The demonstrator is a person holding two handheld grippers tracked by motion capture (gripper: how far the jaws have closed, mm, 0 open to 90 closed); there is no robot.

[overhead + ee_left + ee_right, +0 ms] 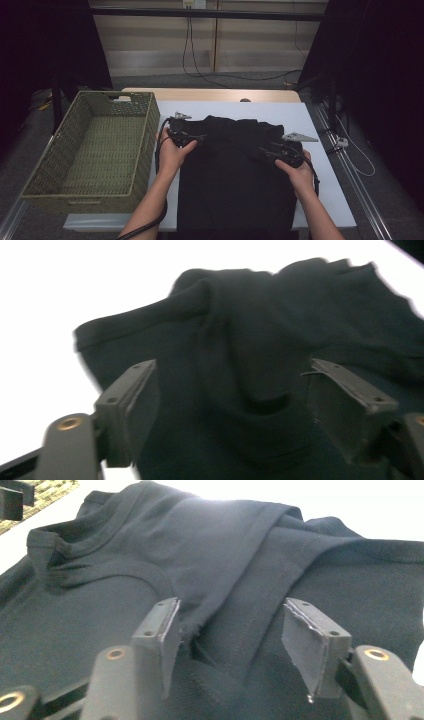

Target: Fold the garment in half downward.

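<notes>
A black garment [235,180] lies spread on the white table cover [320,185], its sleeves folded in over the top. My left gripper [194,137] rests at the garment's upper left edge. In the left gripper view the jaws of the left gripper [232,405] stand wide apart over the dark cloth [280,315], with nothing pinched. My right gripper [266,148] sits at the upper right part. In the right gripper view the right gripper [230,640] is open, and a raised fold of the garment [125,605] runs between its pads, close to the left one.
A woven green basket [146,145] stands empty at the table's left side, and its corner [47,492] shows in the right gripper view. Bare white cover [300,117] lies beyond and right of the garment. Cables hang behind the table's far edge.
</notes>
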